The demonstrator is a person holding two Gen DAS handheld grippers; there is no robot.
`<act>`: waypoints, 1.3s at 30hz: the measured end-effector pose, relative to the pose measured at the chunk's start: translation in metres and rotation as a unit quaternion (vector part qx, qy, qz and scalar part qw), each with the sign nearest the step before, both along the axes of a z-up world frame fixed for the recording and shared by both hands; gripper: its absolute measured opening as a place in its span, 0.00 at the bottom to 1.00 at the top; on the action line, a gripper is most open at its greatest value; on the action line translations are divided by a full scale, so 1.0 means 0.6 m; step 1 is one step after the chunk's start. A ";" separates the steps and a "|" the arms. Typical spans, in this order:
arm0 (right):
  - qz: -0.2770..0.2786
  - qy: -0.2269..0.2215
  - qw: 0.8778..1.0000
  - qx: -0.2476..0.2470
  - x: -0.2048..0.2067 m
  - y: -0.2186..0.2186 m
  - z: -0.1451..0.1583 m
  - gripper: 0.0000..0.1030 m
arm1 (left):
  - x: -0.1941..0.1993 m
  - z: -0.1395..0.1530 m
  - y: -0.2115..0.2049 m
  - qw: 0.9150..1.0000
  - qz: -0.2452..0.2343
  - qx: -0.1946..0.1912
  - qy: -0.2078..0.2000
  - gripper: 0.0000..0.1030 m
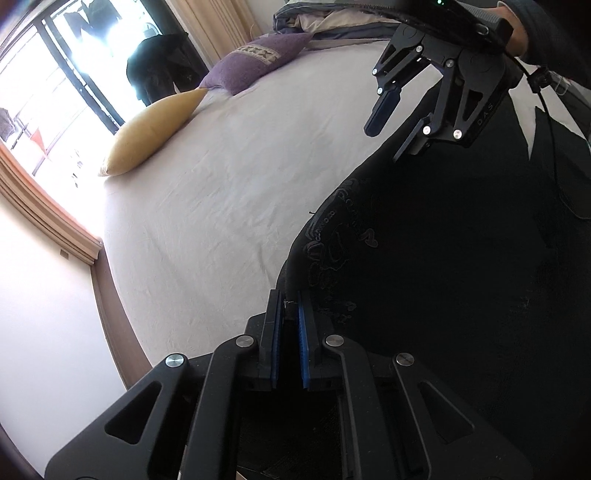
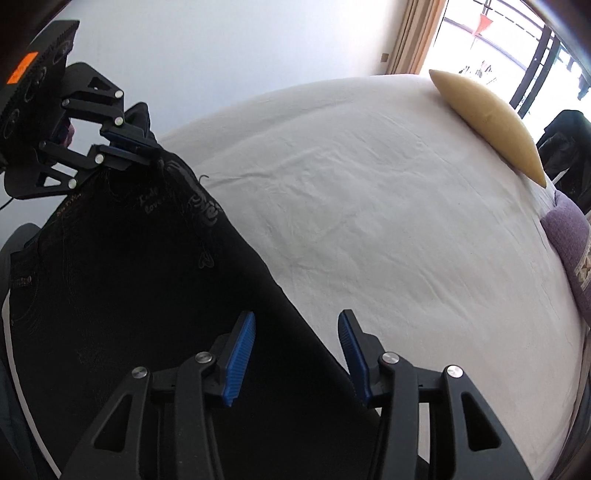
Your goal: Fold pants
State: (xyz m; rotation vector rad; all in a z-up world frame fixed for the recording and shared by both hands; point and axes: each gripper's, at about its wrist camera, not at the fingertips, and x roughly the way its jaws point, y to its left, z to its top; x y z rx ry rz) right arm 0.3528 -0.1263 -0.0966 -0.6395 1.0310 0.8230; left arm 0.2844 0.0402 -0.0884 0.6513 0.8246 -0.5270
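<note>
Black pants (image 1: 424, 258) with pale embroidery lie on the white bed sheet (image 1: 221, 192). My left gripper (image 1: 290, 295) is shut on the pants' edge near the embroidery; it also shows in the right wrist view (image 2: 147, 153), pinching a corner of the pants (image 2: 129, 277). My right gripper (image 2: 297, 325) is open, its jaws wide apart, straddling the pants' long edge just above the fabric. In the left wrist view the right gripper (image 1: 388, 136) hovers open over the far end of the pants.
A yellow pillow (image 1: 151, 133) and a purple pillow (image 1: 255, 62) lie near the window side of the bed. Crumpled bedding (image 1: 325, 22) sits at the far end. A dark garment (image 1: 162, 66) hangs by the window. The bed's edge (image 1: 110, 306) meets a white wall.
</note>
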 end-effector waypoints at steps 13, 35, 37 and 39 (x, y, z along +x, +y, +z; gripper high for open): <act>-0.017 0.018 1.000 -0.014 0.002 -0.009 -0.009 0.09 | -0.008 0.002 -0.011 1.000 0.009 0.001 -0.002 0.07; -0.067 -0.087 0.994 0.011 -0.259 0.031 0.062 0.03 | -0.183 0.067 0.007 0.998 0.024 -0.056 -0.026 0.07; -0.072 -0.087 0.994 0.005 -0.303 0.027 0.045 0.03 | -0.219 0.051 0.010 0.998 0.019 -0.055 -0.013 0.07; -0.077 -0.091 0.993 -0.004 -0.346 0.021 0.029 0.03 | -0.263 0.028 0.010 0.999 0.008 -0.047 -0.004 0.07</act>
